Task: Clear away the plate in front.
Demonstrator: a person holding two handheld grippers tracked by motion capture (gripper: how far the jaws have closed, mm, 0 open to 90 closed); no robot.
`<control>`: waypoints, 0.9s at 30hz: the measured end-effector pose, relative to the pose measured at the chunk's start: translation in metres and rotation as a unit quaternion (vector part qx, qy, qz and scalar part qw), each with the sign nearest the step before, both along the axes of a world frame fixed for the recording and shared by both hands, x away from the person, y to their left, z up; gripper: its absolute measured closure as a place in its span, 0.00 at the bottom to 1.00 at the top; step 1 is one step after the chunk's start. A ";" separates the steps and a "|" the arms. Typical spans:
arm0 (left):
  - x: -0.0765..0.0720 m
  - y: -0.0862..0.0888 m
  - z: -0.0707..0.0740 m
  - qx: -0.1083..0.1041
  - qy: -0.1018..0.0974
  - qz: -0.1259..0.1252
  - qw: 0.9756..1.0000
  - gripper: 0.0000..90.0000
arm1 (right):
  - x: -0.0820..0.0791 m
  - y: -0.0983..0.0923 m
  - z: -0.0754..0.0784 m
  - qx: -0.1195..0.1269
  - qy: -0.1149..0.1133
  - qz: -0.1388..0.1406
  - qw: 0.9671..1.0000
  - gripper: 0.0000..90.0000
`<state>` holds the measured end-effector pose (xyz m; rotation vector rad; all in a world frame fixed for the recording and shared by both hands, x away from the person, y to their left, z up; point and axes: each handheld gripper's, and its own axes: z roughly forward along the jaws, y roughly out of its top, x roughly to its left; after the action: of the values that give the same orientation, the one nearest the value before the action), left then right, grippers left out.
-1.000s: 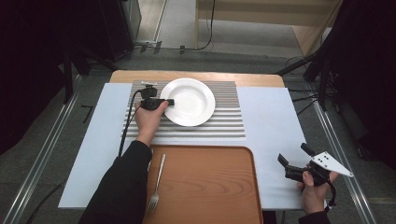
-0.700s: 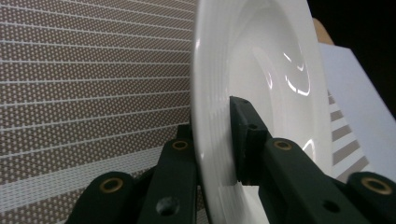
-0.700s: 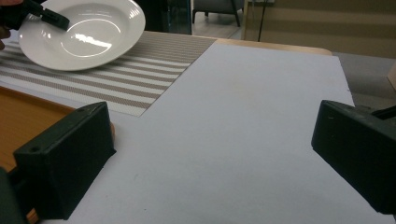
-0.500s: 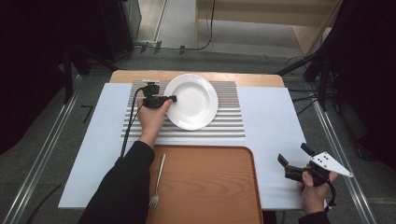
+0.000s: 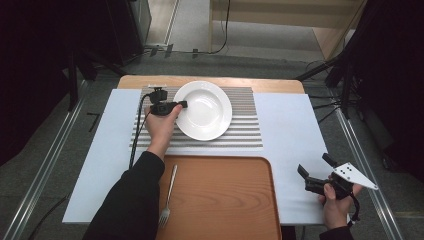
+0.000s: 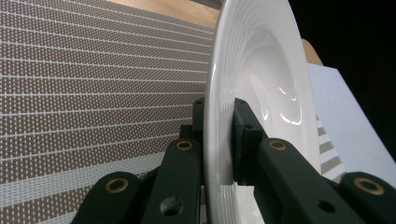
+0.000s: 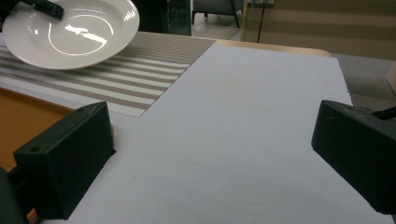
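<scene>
high view: the left gripper (image 5: 184,104) is clamped on the near-left rim of the white plate (image 5: 205,112), its jaws having just closed onto that rim. the plate sits over the striped mat (image 5: 245,131), toward the mat's left half and reaching its far edge. the left hand (image 5: 161,127) lies on the mat just left of the plate, and the cable runs back along the mat's left side.

left gripper view: the plate (image 6: 261,84) stands edge-on between the two black jaws, one pad on its underside and one on its upper face, both pressing. the mat (image 6: 93,84) spreads out behind it.

a wooden tray (image 5: 220,200) lies just on the near side of the mat, its far edge touching the mat's near edge. a fork (image 5: 168,197) rests along the tray's left edge, tines toward the person. mat and tray both lie on a pale sheet (image 5: 290,130).

the right gripper (image 5: 314,170) is held well apart from the mat, over the sheet's near-right corner, beside the tray. right gripper view: its jaws stand wide apart with nothing between them, above the sheet (image 7: 243,121), with the plate (image 7: 70,30) and mat (image 7: 140,74) farther off.
</scene>
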<state>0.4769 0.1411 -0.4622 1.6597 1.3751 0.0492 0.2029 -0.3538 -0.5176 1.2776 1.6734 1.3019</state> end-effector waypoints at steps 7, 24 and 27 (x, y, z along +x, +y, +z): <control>-0.004 0.006 0.011 -0.019 -0.004 0.002 1.000 0.91 | 0.000 0.000 0.000 0.000 0.000 0.000 1.000 0.00; -0.024 0.009 0.023 -0.044 -0.014 -0.020 0.999 0.91 | 0.000 0.000 0.000 -0.002 -0.002 0.000 1.000 0.00; -0.029 0.008 0.025 -0.045 -0.016 -0.024 0.999 0.91 | 0.000 0.000 0.000 -0.001 -0.002 0.000 1.000 0.00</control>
<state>0.4477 0.1496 -0.4373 1.6093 1.2933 -0.0146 0.2026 -0.3538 -0.5175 1.2732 1.6718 1.3003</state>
